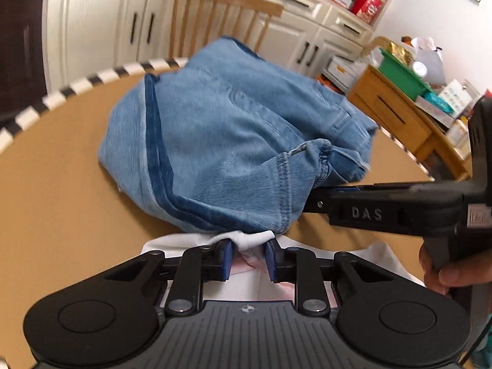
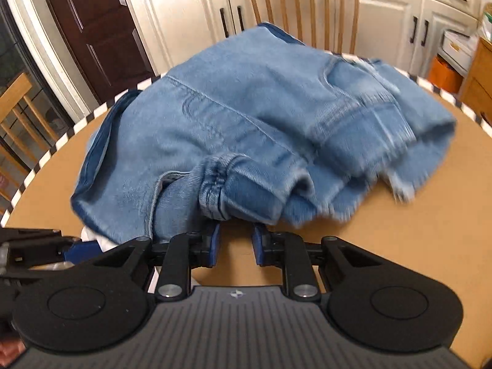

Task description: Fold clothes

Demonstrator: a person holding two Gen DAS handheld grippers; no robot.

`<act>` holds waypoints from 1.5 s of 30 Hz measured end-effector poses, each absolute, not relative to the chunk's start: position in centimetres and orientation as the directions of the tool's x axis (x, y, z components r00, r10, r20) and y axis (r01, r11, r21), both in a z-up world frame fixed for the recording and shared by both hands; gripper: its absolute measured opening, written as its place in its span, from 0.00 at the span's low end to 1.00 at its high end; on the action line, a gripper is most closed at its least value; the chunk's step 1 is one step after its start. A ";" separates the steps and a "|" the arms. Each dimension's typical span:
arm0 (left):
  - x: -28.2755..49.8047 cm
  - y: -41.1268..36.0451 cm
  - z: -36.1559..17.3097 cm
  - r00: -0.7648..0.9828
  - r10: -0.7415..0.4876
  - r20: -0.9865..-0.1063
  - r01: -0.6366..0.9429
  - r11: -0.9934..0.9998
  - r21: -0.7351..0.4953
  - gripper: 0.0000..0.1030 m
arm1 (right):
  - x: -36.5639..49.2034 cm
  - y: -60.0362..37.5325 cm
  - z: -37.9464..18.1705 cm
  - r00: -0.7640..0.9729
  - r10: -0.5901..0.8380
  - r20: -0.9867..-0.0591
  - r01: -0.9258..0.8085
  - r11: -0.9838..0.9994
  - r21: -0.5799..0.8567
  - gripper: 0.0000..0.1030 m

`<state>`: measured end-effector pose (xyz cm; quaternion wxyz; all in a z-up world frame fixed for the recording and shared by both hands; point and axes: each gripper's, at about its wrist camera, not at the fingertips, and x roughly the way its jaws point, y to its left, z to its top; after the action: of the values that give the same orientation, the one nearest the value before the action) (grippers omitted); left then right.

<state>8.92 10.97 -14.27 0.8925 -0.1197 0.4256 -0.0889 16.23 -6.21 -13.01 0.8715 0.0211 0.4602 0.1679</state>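
A heap of light blue jeans (image 1: pixel 221 141) lies on the round brown table (image 1: pixel 61 200). A white garment (image 1: pixel 184 241) with a pink patch sticks out from under the heap's near edge. My left gripper (image 1: pixel 248 255) is shut on a bunched fold of that white cloth. In the right wrist view the jeans (image 2: pixel 246 117) fill the table (image 2: pixel 399 230). My right gripper (image 2: pixel 236 241) is shut at its tips on the thick gathered seam (image 2: pixel 215 193) at the jeans' near edge. Bare table shows lower between its pads. Its black frame (image 1: pixel 384 212) reaches in from the right, held by a hand (image 1: pixel 446 273).
A wooden chair (image 2: pixel 304 0) stands behind the table and another (image 2: pixel 18 113) to the left. White cabinets (image 2: pixel 172 15) line the back wall. A wooden sideboard (image 1: pixel 396 113) with a green tray and clutter stands on the right. The table rim has a black and white stripe.
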 end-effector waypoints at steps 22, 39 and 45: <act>1.4 19.5 -14.0 0.605 -0.203 -0.770 0.005 0.968 -0.252 0.56 | 3.7 -13.2 -10.9 0.581 0.333 -0.742 -0.261 0.940 0.217 0.43; -15.3 11.3 -13.9 0.442 -0.243 -0.864 0.052 0.968 -0.246 0.27 | -15.8 -10.8 -11.5 0.484 0.199 -0.852 -0.372 0.928 0.005 0.03; -20.2 11.0 -14.0 0.445 -0.212 -0.870 -0.022 0.969 -0.248 0.34 | -20.3 -16.1 -10.9 0.404 0.161 -0.900 -0.334 0.942 0.019 0.07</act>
<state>-20.18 10.96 -13.97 0.8426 -0.1120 0.5238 -0.0564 -20.27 -16.07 -10.93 0.8339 -0.0823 0.5252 0.1485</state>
